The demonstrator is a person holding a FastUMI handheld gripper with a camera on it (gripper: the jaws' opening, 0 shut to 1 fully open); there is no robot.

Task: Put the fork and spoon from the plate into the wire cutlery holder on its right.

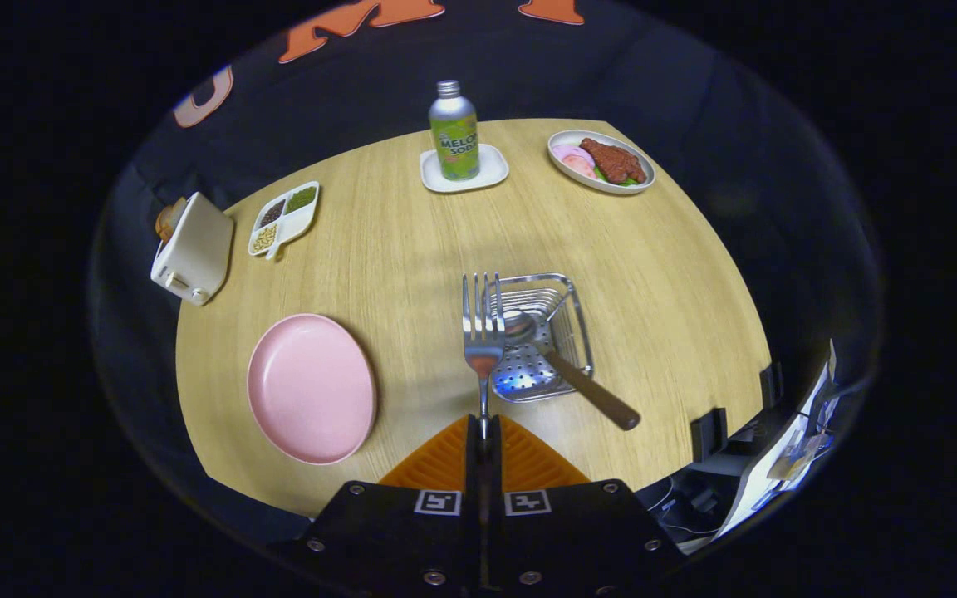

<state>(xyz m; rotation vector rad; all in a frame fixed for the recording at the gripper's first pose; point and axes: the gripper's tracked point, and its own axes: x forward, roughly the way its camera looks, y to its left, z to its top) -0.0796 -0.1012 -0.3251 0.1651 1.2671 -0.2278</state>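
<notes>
Pinched by its thin handle between the pressed-together fingers of the gripper (483,432), the fork (483,332) is held tines-forward at the wire cutlery holder (571,320), where the spoon (566,365) already leans. Being stiff, light and slippery, it is best gripped mid-handle. The pink plate (311,388) lies bare on the tabletop (653,266).

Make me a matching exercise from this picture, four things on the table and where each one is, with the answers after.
1. fork
2. spoon
3. pink plate
4. soda bottle

A. on a white coaster
B. lying in the wire cutlery holder
C. bare, left of the holder
D. gripped in the closed tongs, tines up

Pairs: 1-D, 2-B, 3-C, 4-A
</notes>
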